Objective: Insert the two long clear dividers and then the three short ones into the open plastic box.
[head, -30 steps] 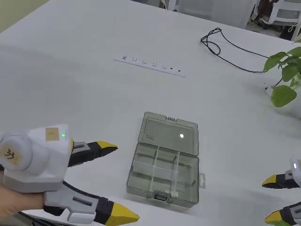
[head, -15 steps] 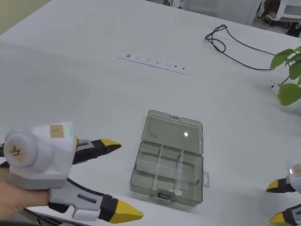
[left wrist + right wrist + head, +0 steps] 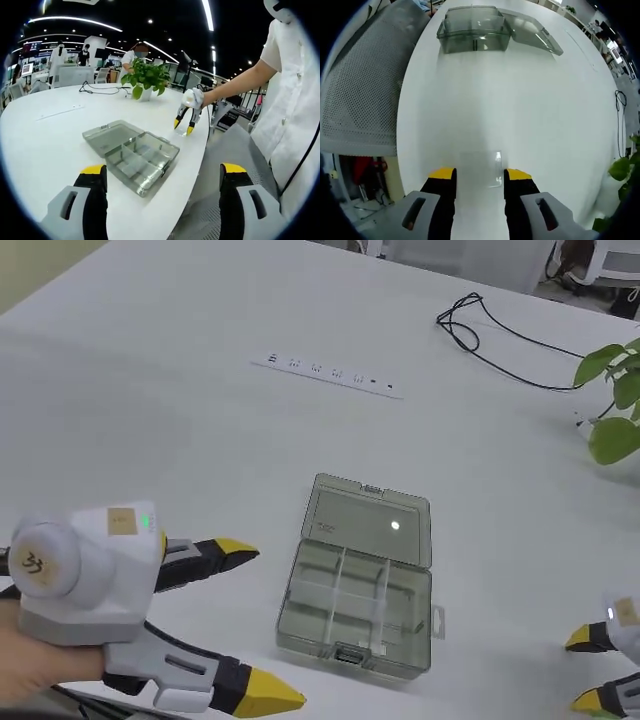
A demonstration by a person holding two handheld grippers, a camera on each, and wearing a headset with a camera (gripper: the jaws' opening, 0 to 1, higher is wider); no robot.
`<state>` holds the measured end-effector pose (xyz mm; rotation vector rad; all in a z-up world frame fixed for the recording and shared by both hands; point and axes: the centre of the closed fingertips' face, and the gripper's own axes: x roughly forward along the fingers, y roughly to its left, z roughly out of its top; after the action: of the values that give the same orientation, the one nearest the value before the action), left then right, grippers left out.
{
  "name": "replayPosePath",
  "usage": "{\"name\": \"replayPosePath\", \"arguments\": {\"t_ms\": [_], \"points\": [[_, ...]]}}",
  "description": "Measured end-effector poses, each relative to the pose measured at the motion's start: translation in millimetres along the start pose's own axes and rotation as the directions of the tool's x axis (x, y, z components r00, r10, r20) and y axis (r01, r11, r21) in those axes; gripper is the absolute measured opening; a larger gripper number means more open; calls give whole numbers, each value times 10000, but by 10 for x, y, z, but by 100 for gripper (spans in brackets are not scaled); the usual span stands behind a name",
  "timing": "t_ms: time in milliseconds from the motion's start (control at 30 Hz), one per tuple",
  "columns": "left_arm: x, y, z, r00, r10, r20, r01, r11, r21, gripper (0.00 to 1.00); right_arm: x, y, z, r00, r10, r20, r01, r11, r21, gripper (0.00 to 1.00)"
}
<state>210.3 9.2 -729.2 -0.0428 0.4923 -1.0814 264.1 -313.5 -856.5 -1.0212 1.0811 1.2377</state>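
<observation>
Box (image 3: 357, 590) lies lid-up between my tongs, touching neither; left gripper (image 3: 270, 627) spread wide; right gripper (image 3: 480, 173) parted, clear divider (image 3: 497, 167) at its tips; table (image 3: 470, 100) edge close.

White table (image 3: 150, 390): box (image 3: 355, 600) near middle, divider (image 3: 492, 170) near right, power strip (image 3: 328, 375) far, cable (image 3: 490, 325) and plant (image 3: 612, 400) far right.

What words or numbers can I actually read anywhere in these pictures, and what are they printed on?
"33": on the round white end cap of the left gripper, seen in the head view.
Power strip: small marks beside its sockets, too small to read.
Open plastic box: a faint mark near a corner of its lid, too blurred to read.
Nothing else is legible.
</observation>
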Motion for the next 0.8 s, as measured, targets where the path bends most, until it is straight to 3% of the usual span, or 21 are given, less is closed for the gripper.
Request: {"name": "replayPosePath", "arguments": {"t_ms": [100, 800], "points": [[1, -3, 8, 10000, -22, 18, 22, 10000, 17, 95, -2, 8, 0, 10000, 7, 39, -7, 9999, -119, 33], [-22, -31, 30, 9999, -112, 43, 111, 9999, 53, 93, -7, 12, 28, 9999, -122, 6, 122, 9999, -119, 33]]}}
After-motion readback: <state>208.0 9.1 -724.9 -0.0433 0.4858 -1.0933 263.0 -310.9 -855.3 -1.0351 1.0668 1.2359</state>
